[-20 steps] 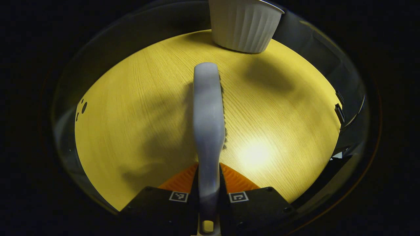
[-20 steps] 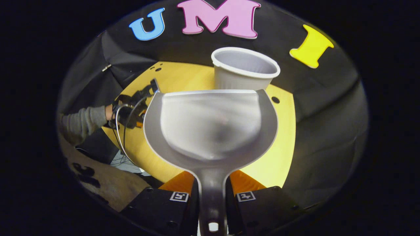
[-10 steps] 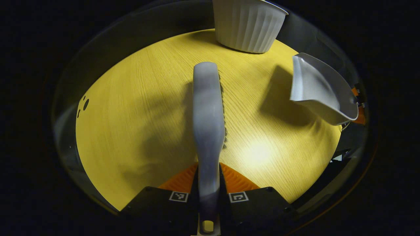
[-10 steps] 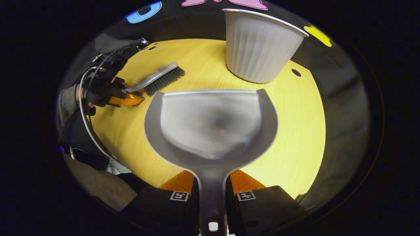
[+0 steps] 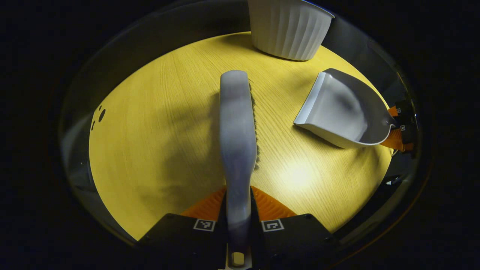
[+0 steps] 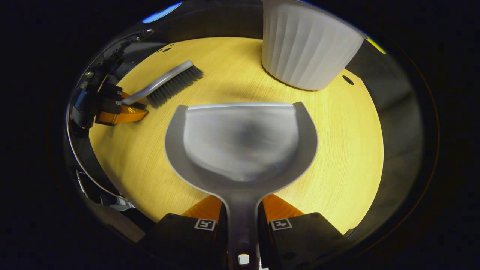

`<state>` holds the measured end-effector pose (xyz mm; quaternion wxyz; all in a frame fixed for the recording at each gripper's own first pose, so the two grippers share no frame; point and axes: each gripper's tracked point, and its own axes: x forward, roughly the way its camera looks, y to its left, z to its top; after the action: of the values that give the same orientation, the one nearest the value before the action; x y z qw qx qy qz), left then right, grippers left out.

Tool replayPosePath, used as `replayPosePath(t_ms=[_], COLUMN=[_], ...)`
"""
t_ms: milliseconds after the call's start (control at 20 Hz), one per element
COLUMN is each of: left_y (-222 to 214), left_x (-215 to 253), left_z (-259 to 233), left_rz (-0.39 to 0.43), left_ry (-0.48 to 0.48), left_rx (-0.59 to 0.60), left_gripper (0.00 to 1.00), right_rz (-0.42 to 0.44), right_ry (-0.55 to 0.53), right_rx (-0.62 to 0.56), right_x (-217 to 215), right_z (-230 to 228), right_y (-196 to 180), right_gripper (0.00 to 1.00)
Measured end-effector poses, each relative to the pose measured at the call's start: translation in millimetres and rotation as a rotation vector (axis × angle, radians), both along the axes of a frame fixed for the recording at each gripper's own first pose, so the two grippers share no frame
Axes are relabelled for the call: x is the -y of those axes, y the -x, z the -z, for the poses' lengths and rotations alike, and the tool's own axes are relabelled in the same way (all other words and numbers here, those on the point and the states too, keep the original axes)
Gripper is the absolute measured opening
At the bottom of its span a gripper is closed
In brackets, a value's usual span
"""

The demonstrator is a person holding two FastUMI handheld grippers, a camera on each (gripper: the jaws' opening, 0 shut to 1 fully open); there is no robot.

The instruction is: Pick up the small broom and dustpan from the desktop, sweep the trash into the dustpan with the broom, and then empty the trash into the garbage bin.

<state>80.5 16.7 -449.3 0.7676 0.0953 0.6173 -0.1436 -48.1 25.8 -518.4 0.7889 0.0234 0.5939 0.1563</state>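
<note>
My left gripper (image 5: 238,204) is shut on the handle of the small grey broom (image 5: 237,127), which points away from me over the yellow desktop (image 5: 157,123), bristles on its right side. My right gripper (image 6: 242,210) is shut on the handle of the grey dustpan (image 6: 240,142); its pan looks empty and its front lip sits low over the desktop. In the left gripper view the dustpan (image 5: 341,110) is at the right, mouth toward the broom. In the right gripper view the broom (image 6: 165,84) and left gripper (image 6: 122,110) are at the far left. No trash is visible on the desktop.
A white ribbed garbage bin (image 6: 305,48) stands on the far side of the desktop (image 6: 337,150), just beyond the dustpan; it also shows as the bin (image 5: 287,28) at the top of the left gripper view. Small holes (image 5: 99,114) mark the desktop's left edge.
The dustpan has come down from a raised, tilted position near the bin to low over the desktop. The broom and left gripper have barely moved.
</note>
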Motion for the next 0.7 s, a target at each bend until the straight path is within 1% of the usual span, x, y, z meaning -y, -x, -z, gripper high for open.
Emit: replayPosePath(t_ms=[50,100,150,400,500,550,600,650,700], left_y=[-0.1,-1.4,-2.6,0.9,2.1,3.2,3.1,3.0,1.9], left_x=[-0.4,-0.6,-1.4,-3.0,-3.1,-2.9,-3.9,-3.4,-4.3], left_z=[-0.4,0.1,-0.5,1.1,-0.6,-1.4,-3.9,-5.6,-6.4], left_rz=[-0.002,-0.003,-0.002,0.017,0.02,0.021,0.025,0.029,0.032], left_ry=[-0.004,-0.009,-0.015,-0.04,-0.042,-0.044,-0.047,-0.045,-0.054], left_rx=[0.0,0.002,0.004,-0.001,-0.006,-0.004,0.005,0.015,0.023], left_gripper=[0.34,0.31,0.3,0.32,0.33,0.36,0.37,0.49,0.6], right_rz=[0.008,0.013,0.018,0.023,0.017,0.018,0.02,0.025,0.029], right_ry=[-0.005,-0.006,-0.008,-0.043,-0.048,-0.054,-0.069,-0.072,-0.065], right_rx=[0.006,0.005,0.004,-0.02,0.001,0.02,0.027,0.025,0.022], right_x=[-0.9,-0.6,-0.9,-7.5,-6.7,-6.5,-7.2,-6.4,-3.9], right_z=[0.8,1.7,1.8,0.9,-2.4,-4.3,-7.0,-8.6,-11.0], right_y=[-2.0,-2.0,-2.7,3.8,2.7,-0.2,1.4,3.6,6.2], right_gripper=[0.38,0.38,0.39,0.4,0.4,0.4,0.4,0.49,0.47])
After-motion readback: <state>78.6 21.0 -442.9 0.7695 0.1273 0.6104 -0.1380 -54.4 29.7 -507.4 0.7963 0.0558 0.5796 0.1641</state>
